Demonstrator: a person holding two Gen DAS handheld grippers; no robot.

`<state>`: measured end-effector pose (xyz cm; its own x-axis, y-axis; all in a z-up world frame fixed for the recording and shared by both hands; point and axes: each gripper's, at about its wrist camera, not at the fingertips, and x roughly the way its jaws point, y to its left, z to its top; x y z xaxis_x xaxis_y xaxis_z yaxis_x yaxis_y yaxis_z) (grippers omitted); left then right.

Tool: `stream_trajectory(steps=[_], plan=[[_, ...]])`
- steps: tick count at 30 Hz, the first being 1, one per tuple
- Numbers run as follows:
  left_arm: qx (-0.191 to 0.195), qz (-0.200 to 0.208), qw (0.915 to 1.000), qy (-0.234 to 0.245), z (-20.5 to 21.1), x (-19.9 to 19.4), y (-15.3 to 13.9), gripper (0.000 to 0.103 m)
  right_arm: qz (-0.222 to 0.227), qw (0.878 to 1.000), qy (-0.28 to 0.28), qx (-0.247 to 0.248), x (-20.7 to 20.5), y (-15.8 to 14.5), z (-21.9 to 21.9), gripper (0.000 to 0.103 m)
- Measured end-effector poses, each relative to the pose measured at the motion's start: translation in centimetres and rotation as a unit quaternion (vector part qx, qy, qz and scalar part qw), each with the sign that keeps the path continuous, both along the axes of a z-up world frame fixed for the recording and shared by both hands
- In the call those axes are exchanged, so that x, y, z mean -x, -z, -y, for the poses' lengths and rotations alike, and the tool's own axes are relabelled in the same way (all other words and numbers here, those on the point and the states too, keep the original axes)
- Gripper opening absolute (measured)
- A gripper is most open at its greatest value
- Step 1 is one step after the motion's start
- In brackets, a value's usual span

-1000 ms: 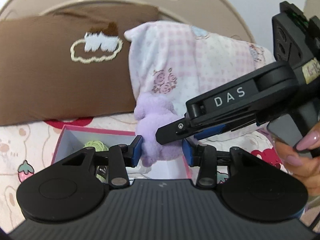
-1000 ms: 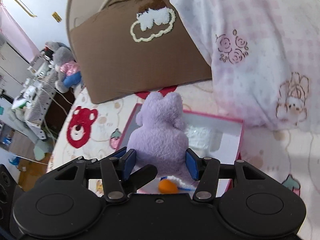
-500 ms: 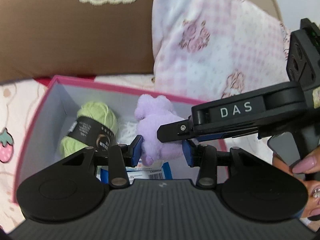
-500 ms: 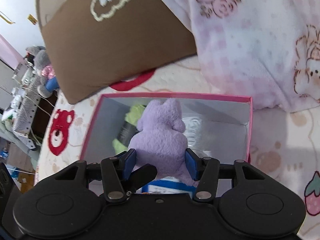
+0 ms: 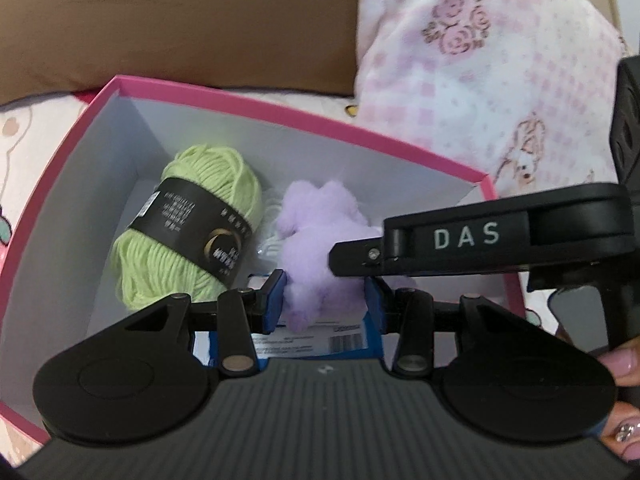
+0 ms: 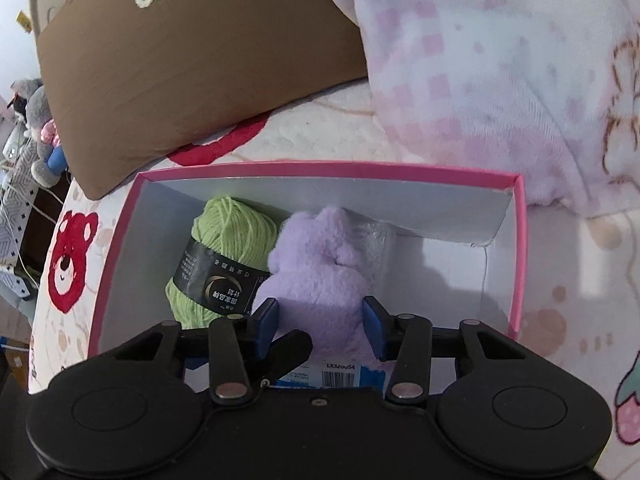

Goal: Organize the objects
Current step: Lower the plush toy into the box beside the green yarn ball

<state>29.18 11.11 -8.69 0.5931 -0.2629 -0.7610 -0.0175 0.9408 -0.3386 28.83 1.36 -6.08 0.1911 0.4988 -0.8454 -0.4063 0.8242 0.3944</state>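
A purple plush toy (image 6: 320, 264) is inside the pink box (image 6: 518, 256), beside a green yarn ball (image 6: 224, 248). My right gripper (image 6: 320, 322) is shut on the plush toy, its blue pads on both flanks. My left gripper (image 5: 325, 302) is shut on the same plush toy (image 5: 320, 248) from another side, with the right gripper's finger crossing over it. The yarn ball (image 5: 192, 236) lies left of the plush. A blue and white labelled packet (image 5: 312, 340) lies under the plush on the box floor.
A brown pillow (image 6: 192, 52) lies behind the box, and a pink checked pillow (image 6: 500, 72) to the right. The box (image 5: 48, 184) sits on a bedsheet with bear and strawberry prints (image 6: 70, 256). Clear plastic wrap (image 6: 378, 240) lies behind the plush.
Both grippers have carried the plush toy down from above the box rim into the box, next to the yarn ball. Both remain shut on it.
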Motion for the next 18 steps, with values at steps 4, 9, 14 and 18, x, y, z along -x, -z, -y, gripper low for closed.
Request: stream_trajectory(steps=[4, 9, 14, 18], plan=[[0.003, -0.022, 0.9996, -0.015, -0.4, 0.0, 0.7, 0.048, -0.014, 1.000, 0.026, -0.011, -0.2, 0.6, 0.3, 0.047], [0.009, -0.020, 0.9995, -0.024, -0.9, 0.6, 0.5, 0.037, -0.007, 1.000, 0.025, -0.008, 0.1, 0.5, 0.0, 0.047], [0.032, -0.035, 0.9963, -0.072, -2.1, 0.8, 1.1, 0.032, 0.020, 0.999, 0.024, 0.010, 0.5, 0.5, -0.3, 0.050], [0.024, -0.035, 0.9964, -0.074, -2.1, 1.0, 1.1, 0.032, 0.062, 0.997, 0.005, 0.037, 1.8, -0.6, -0.4, 0.051]])
